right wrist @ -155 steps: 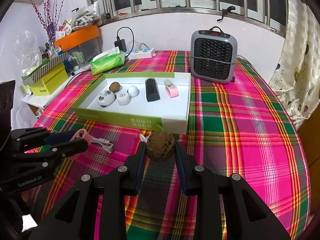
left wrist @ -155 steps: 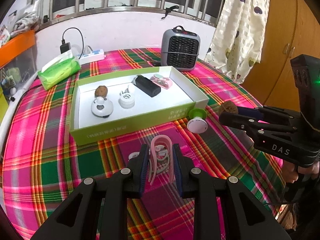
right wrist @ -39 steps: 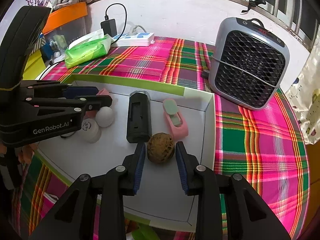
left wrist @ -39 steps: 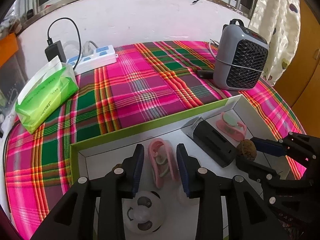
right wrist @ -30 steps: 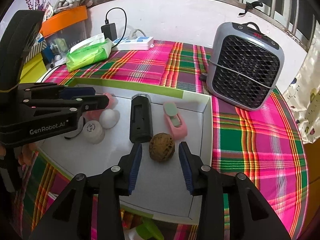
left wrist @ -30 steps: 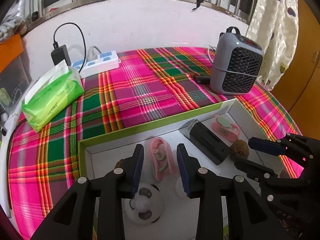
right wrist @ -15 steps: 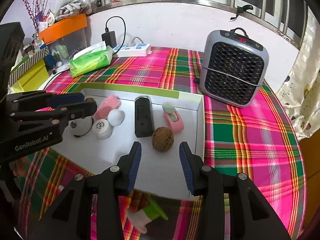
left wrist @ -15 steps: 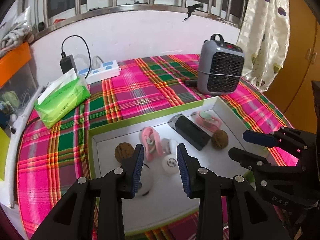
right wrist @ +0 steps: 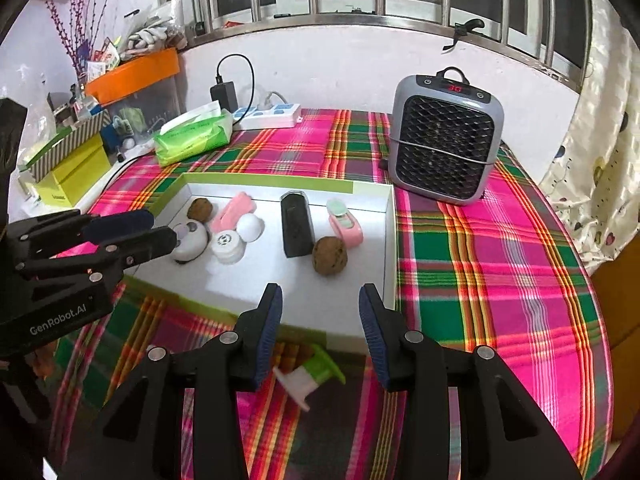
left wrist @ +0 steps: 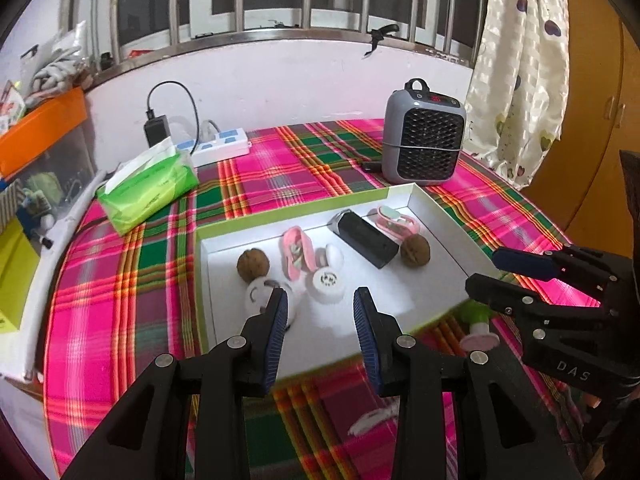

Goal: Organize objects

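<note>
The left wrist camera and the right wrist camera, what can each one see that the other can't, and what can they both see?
Only the left wrist view shows the wooden cupboard door and a white cable end on the cloth near the camera. Only the right wrist view shows the purple flower stems and the yellow box. Both show the white tray holding two walnuts, the grey heater, the green tissue pack, the green-and-white piece outside the tray, and the left gripper and right gripper, jaws open and empty.

Two walnuts (right wrist: 329, 255) – one box (right wrist: 389, 240)
</note>
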`<state>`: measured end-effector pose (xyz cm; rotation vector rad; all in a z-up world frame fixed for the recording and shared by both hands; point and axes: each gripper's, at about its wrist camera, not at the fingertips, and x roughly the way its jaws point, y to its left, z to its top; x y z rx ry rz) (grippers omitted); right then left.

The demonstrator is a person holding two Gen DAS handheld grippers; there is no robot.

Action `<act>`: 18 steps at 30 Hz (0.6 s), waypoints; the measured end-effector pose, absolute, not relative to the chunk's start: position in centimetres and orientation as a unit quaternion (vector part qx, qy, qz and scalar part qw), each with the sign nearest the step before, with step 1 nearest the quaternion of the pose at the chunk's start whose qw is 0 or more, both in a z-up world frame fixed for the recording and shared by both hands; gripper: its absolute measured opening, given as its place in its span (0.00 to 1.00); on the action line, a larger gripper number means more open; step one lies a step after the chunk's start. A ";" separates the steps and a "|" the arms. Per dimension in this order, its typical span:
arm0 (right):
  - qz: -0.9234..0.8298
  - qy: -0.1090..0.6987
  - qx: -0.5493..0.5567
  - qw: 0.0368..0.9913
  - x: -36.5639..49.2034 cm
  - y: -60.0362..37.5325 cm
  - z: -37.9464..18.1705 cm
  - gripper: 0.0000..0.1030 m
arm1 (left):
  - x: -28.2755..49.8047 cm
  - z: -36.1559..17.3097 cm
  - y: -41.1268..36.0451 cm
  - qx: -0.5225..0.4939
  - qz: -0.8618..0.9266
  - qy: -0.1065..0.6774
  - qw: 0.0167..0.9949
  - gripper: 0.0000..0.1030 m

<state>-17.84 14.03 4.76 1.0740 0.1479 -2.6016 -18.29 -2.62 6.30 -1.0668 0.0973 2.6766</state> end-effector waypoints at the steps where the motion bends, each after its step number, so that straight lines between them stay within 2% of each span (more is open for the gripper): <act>1: -0.912 0.053 0.374 0.161 -17.5 14.1 4.8 0.40 | -17.9 6.3 -2.6 -0.366 0.921 0.035 0.129 0.31; 14: -0.914 0.044 0.371 0.157 -14.4 15.1 4.3 0.41 | -14.5 5.0 -2.5 -0.369 0.919 0.026 0.138 0.32; 18: -0.913 0.035 0.374 0.156 -13.6 15.7 3.9 0.46 | -13.9 4.4 -2.7 -0.373 0.916 0.023 0.146 0.32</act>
